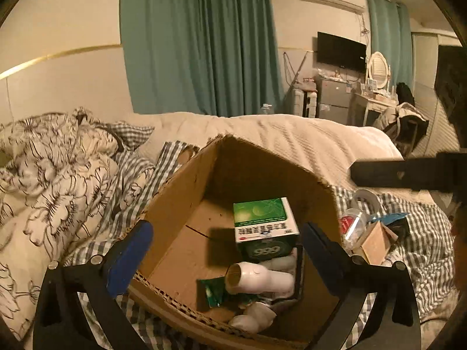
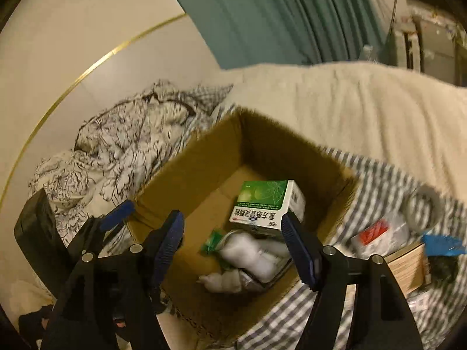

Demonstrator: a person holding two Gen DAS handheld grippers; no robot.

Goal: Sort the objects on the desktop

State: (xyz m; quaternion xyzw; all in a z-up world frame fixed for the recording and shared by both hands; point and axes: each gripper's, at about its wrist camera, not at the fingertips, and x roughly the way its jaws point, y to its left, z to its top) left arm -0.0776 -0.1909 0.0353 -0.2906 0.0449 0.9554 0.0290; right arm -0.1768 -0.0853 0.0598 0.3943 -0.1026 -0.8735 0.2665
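- Step in hand, as judged: a drop into the cardboard box (image 1: 186, 192) looks complete. The green medicine carton (image 1: 264, 224) sits tilted inside it, on top of white bottles (image 1: 262, 280) and a green sachet (image 1: 214, 291).
- Left tongs (image 1: 224, 259) stand wide over the near rim of the box, nothing between the blue pads (image 1: 128, 262).
- Right tongs (image 2: 233, 248) stand partly apart above the same box; the carton lies beyond the fingers and is not gripped.
- Unsorted things remain on the checked bedsheet (image 2: 364, 169), just right of the box: a tape roll (image 2: 423, 204), a clear packet with a red mark (image 2: 376, 233), a small brown box (image 2: 408, 265) and a blue piece (image 2: 440, 246).
- Next move, as judged: one pair of tongs must swing right to that pile, then close on a single item.
- Hard to read: the right wrist view is smeared, so the pile's items blur together. The bottles overlap; their count is unclear. A dark bar (image 1: 402, 175) crosses the left view's right edge; it cannot be identified.
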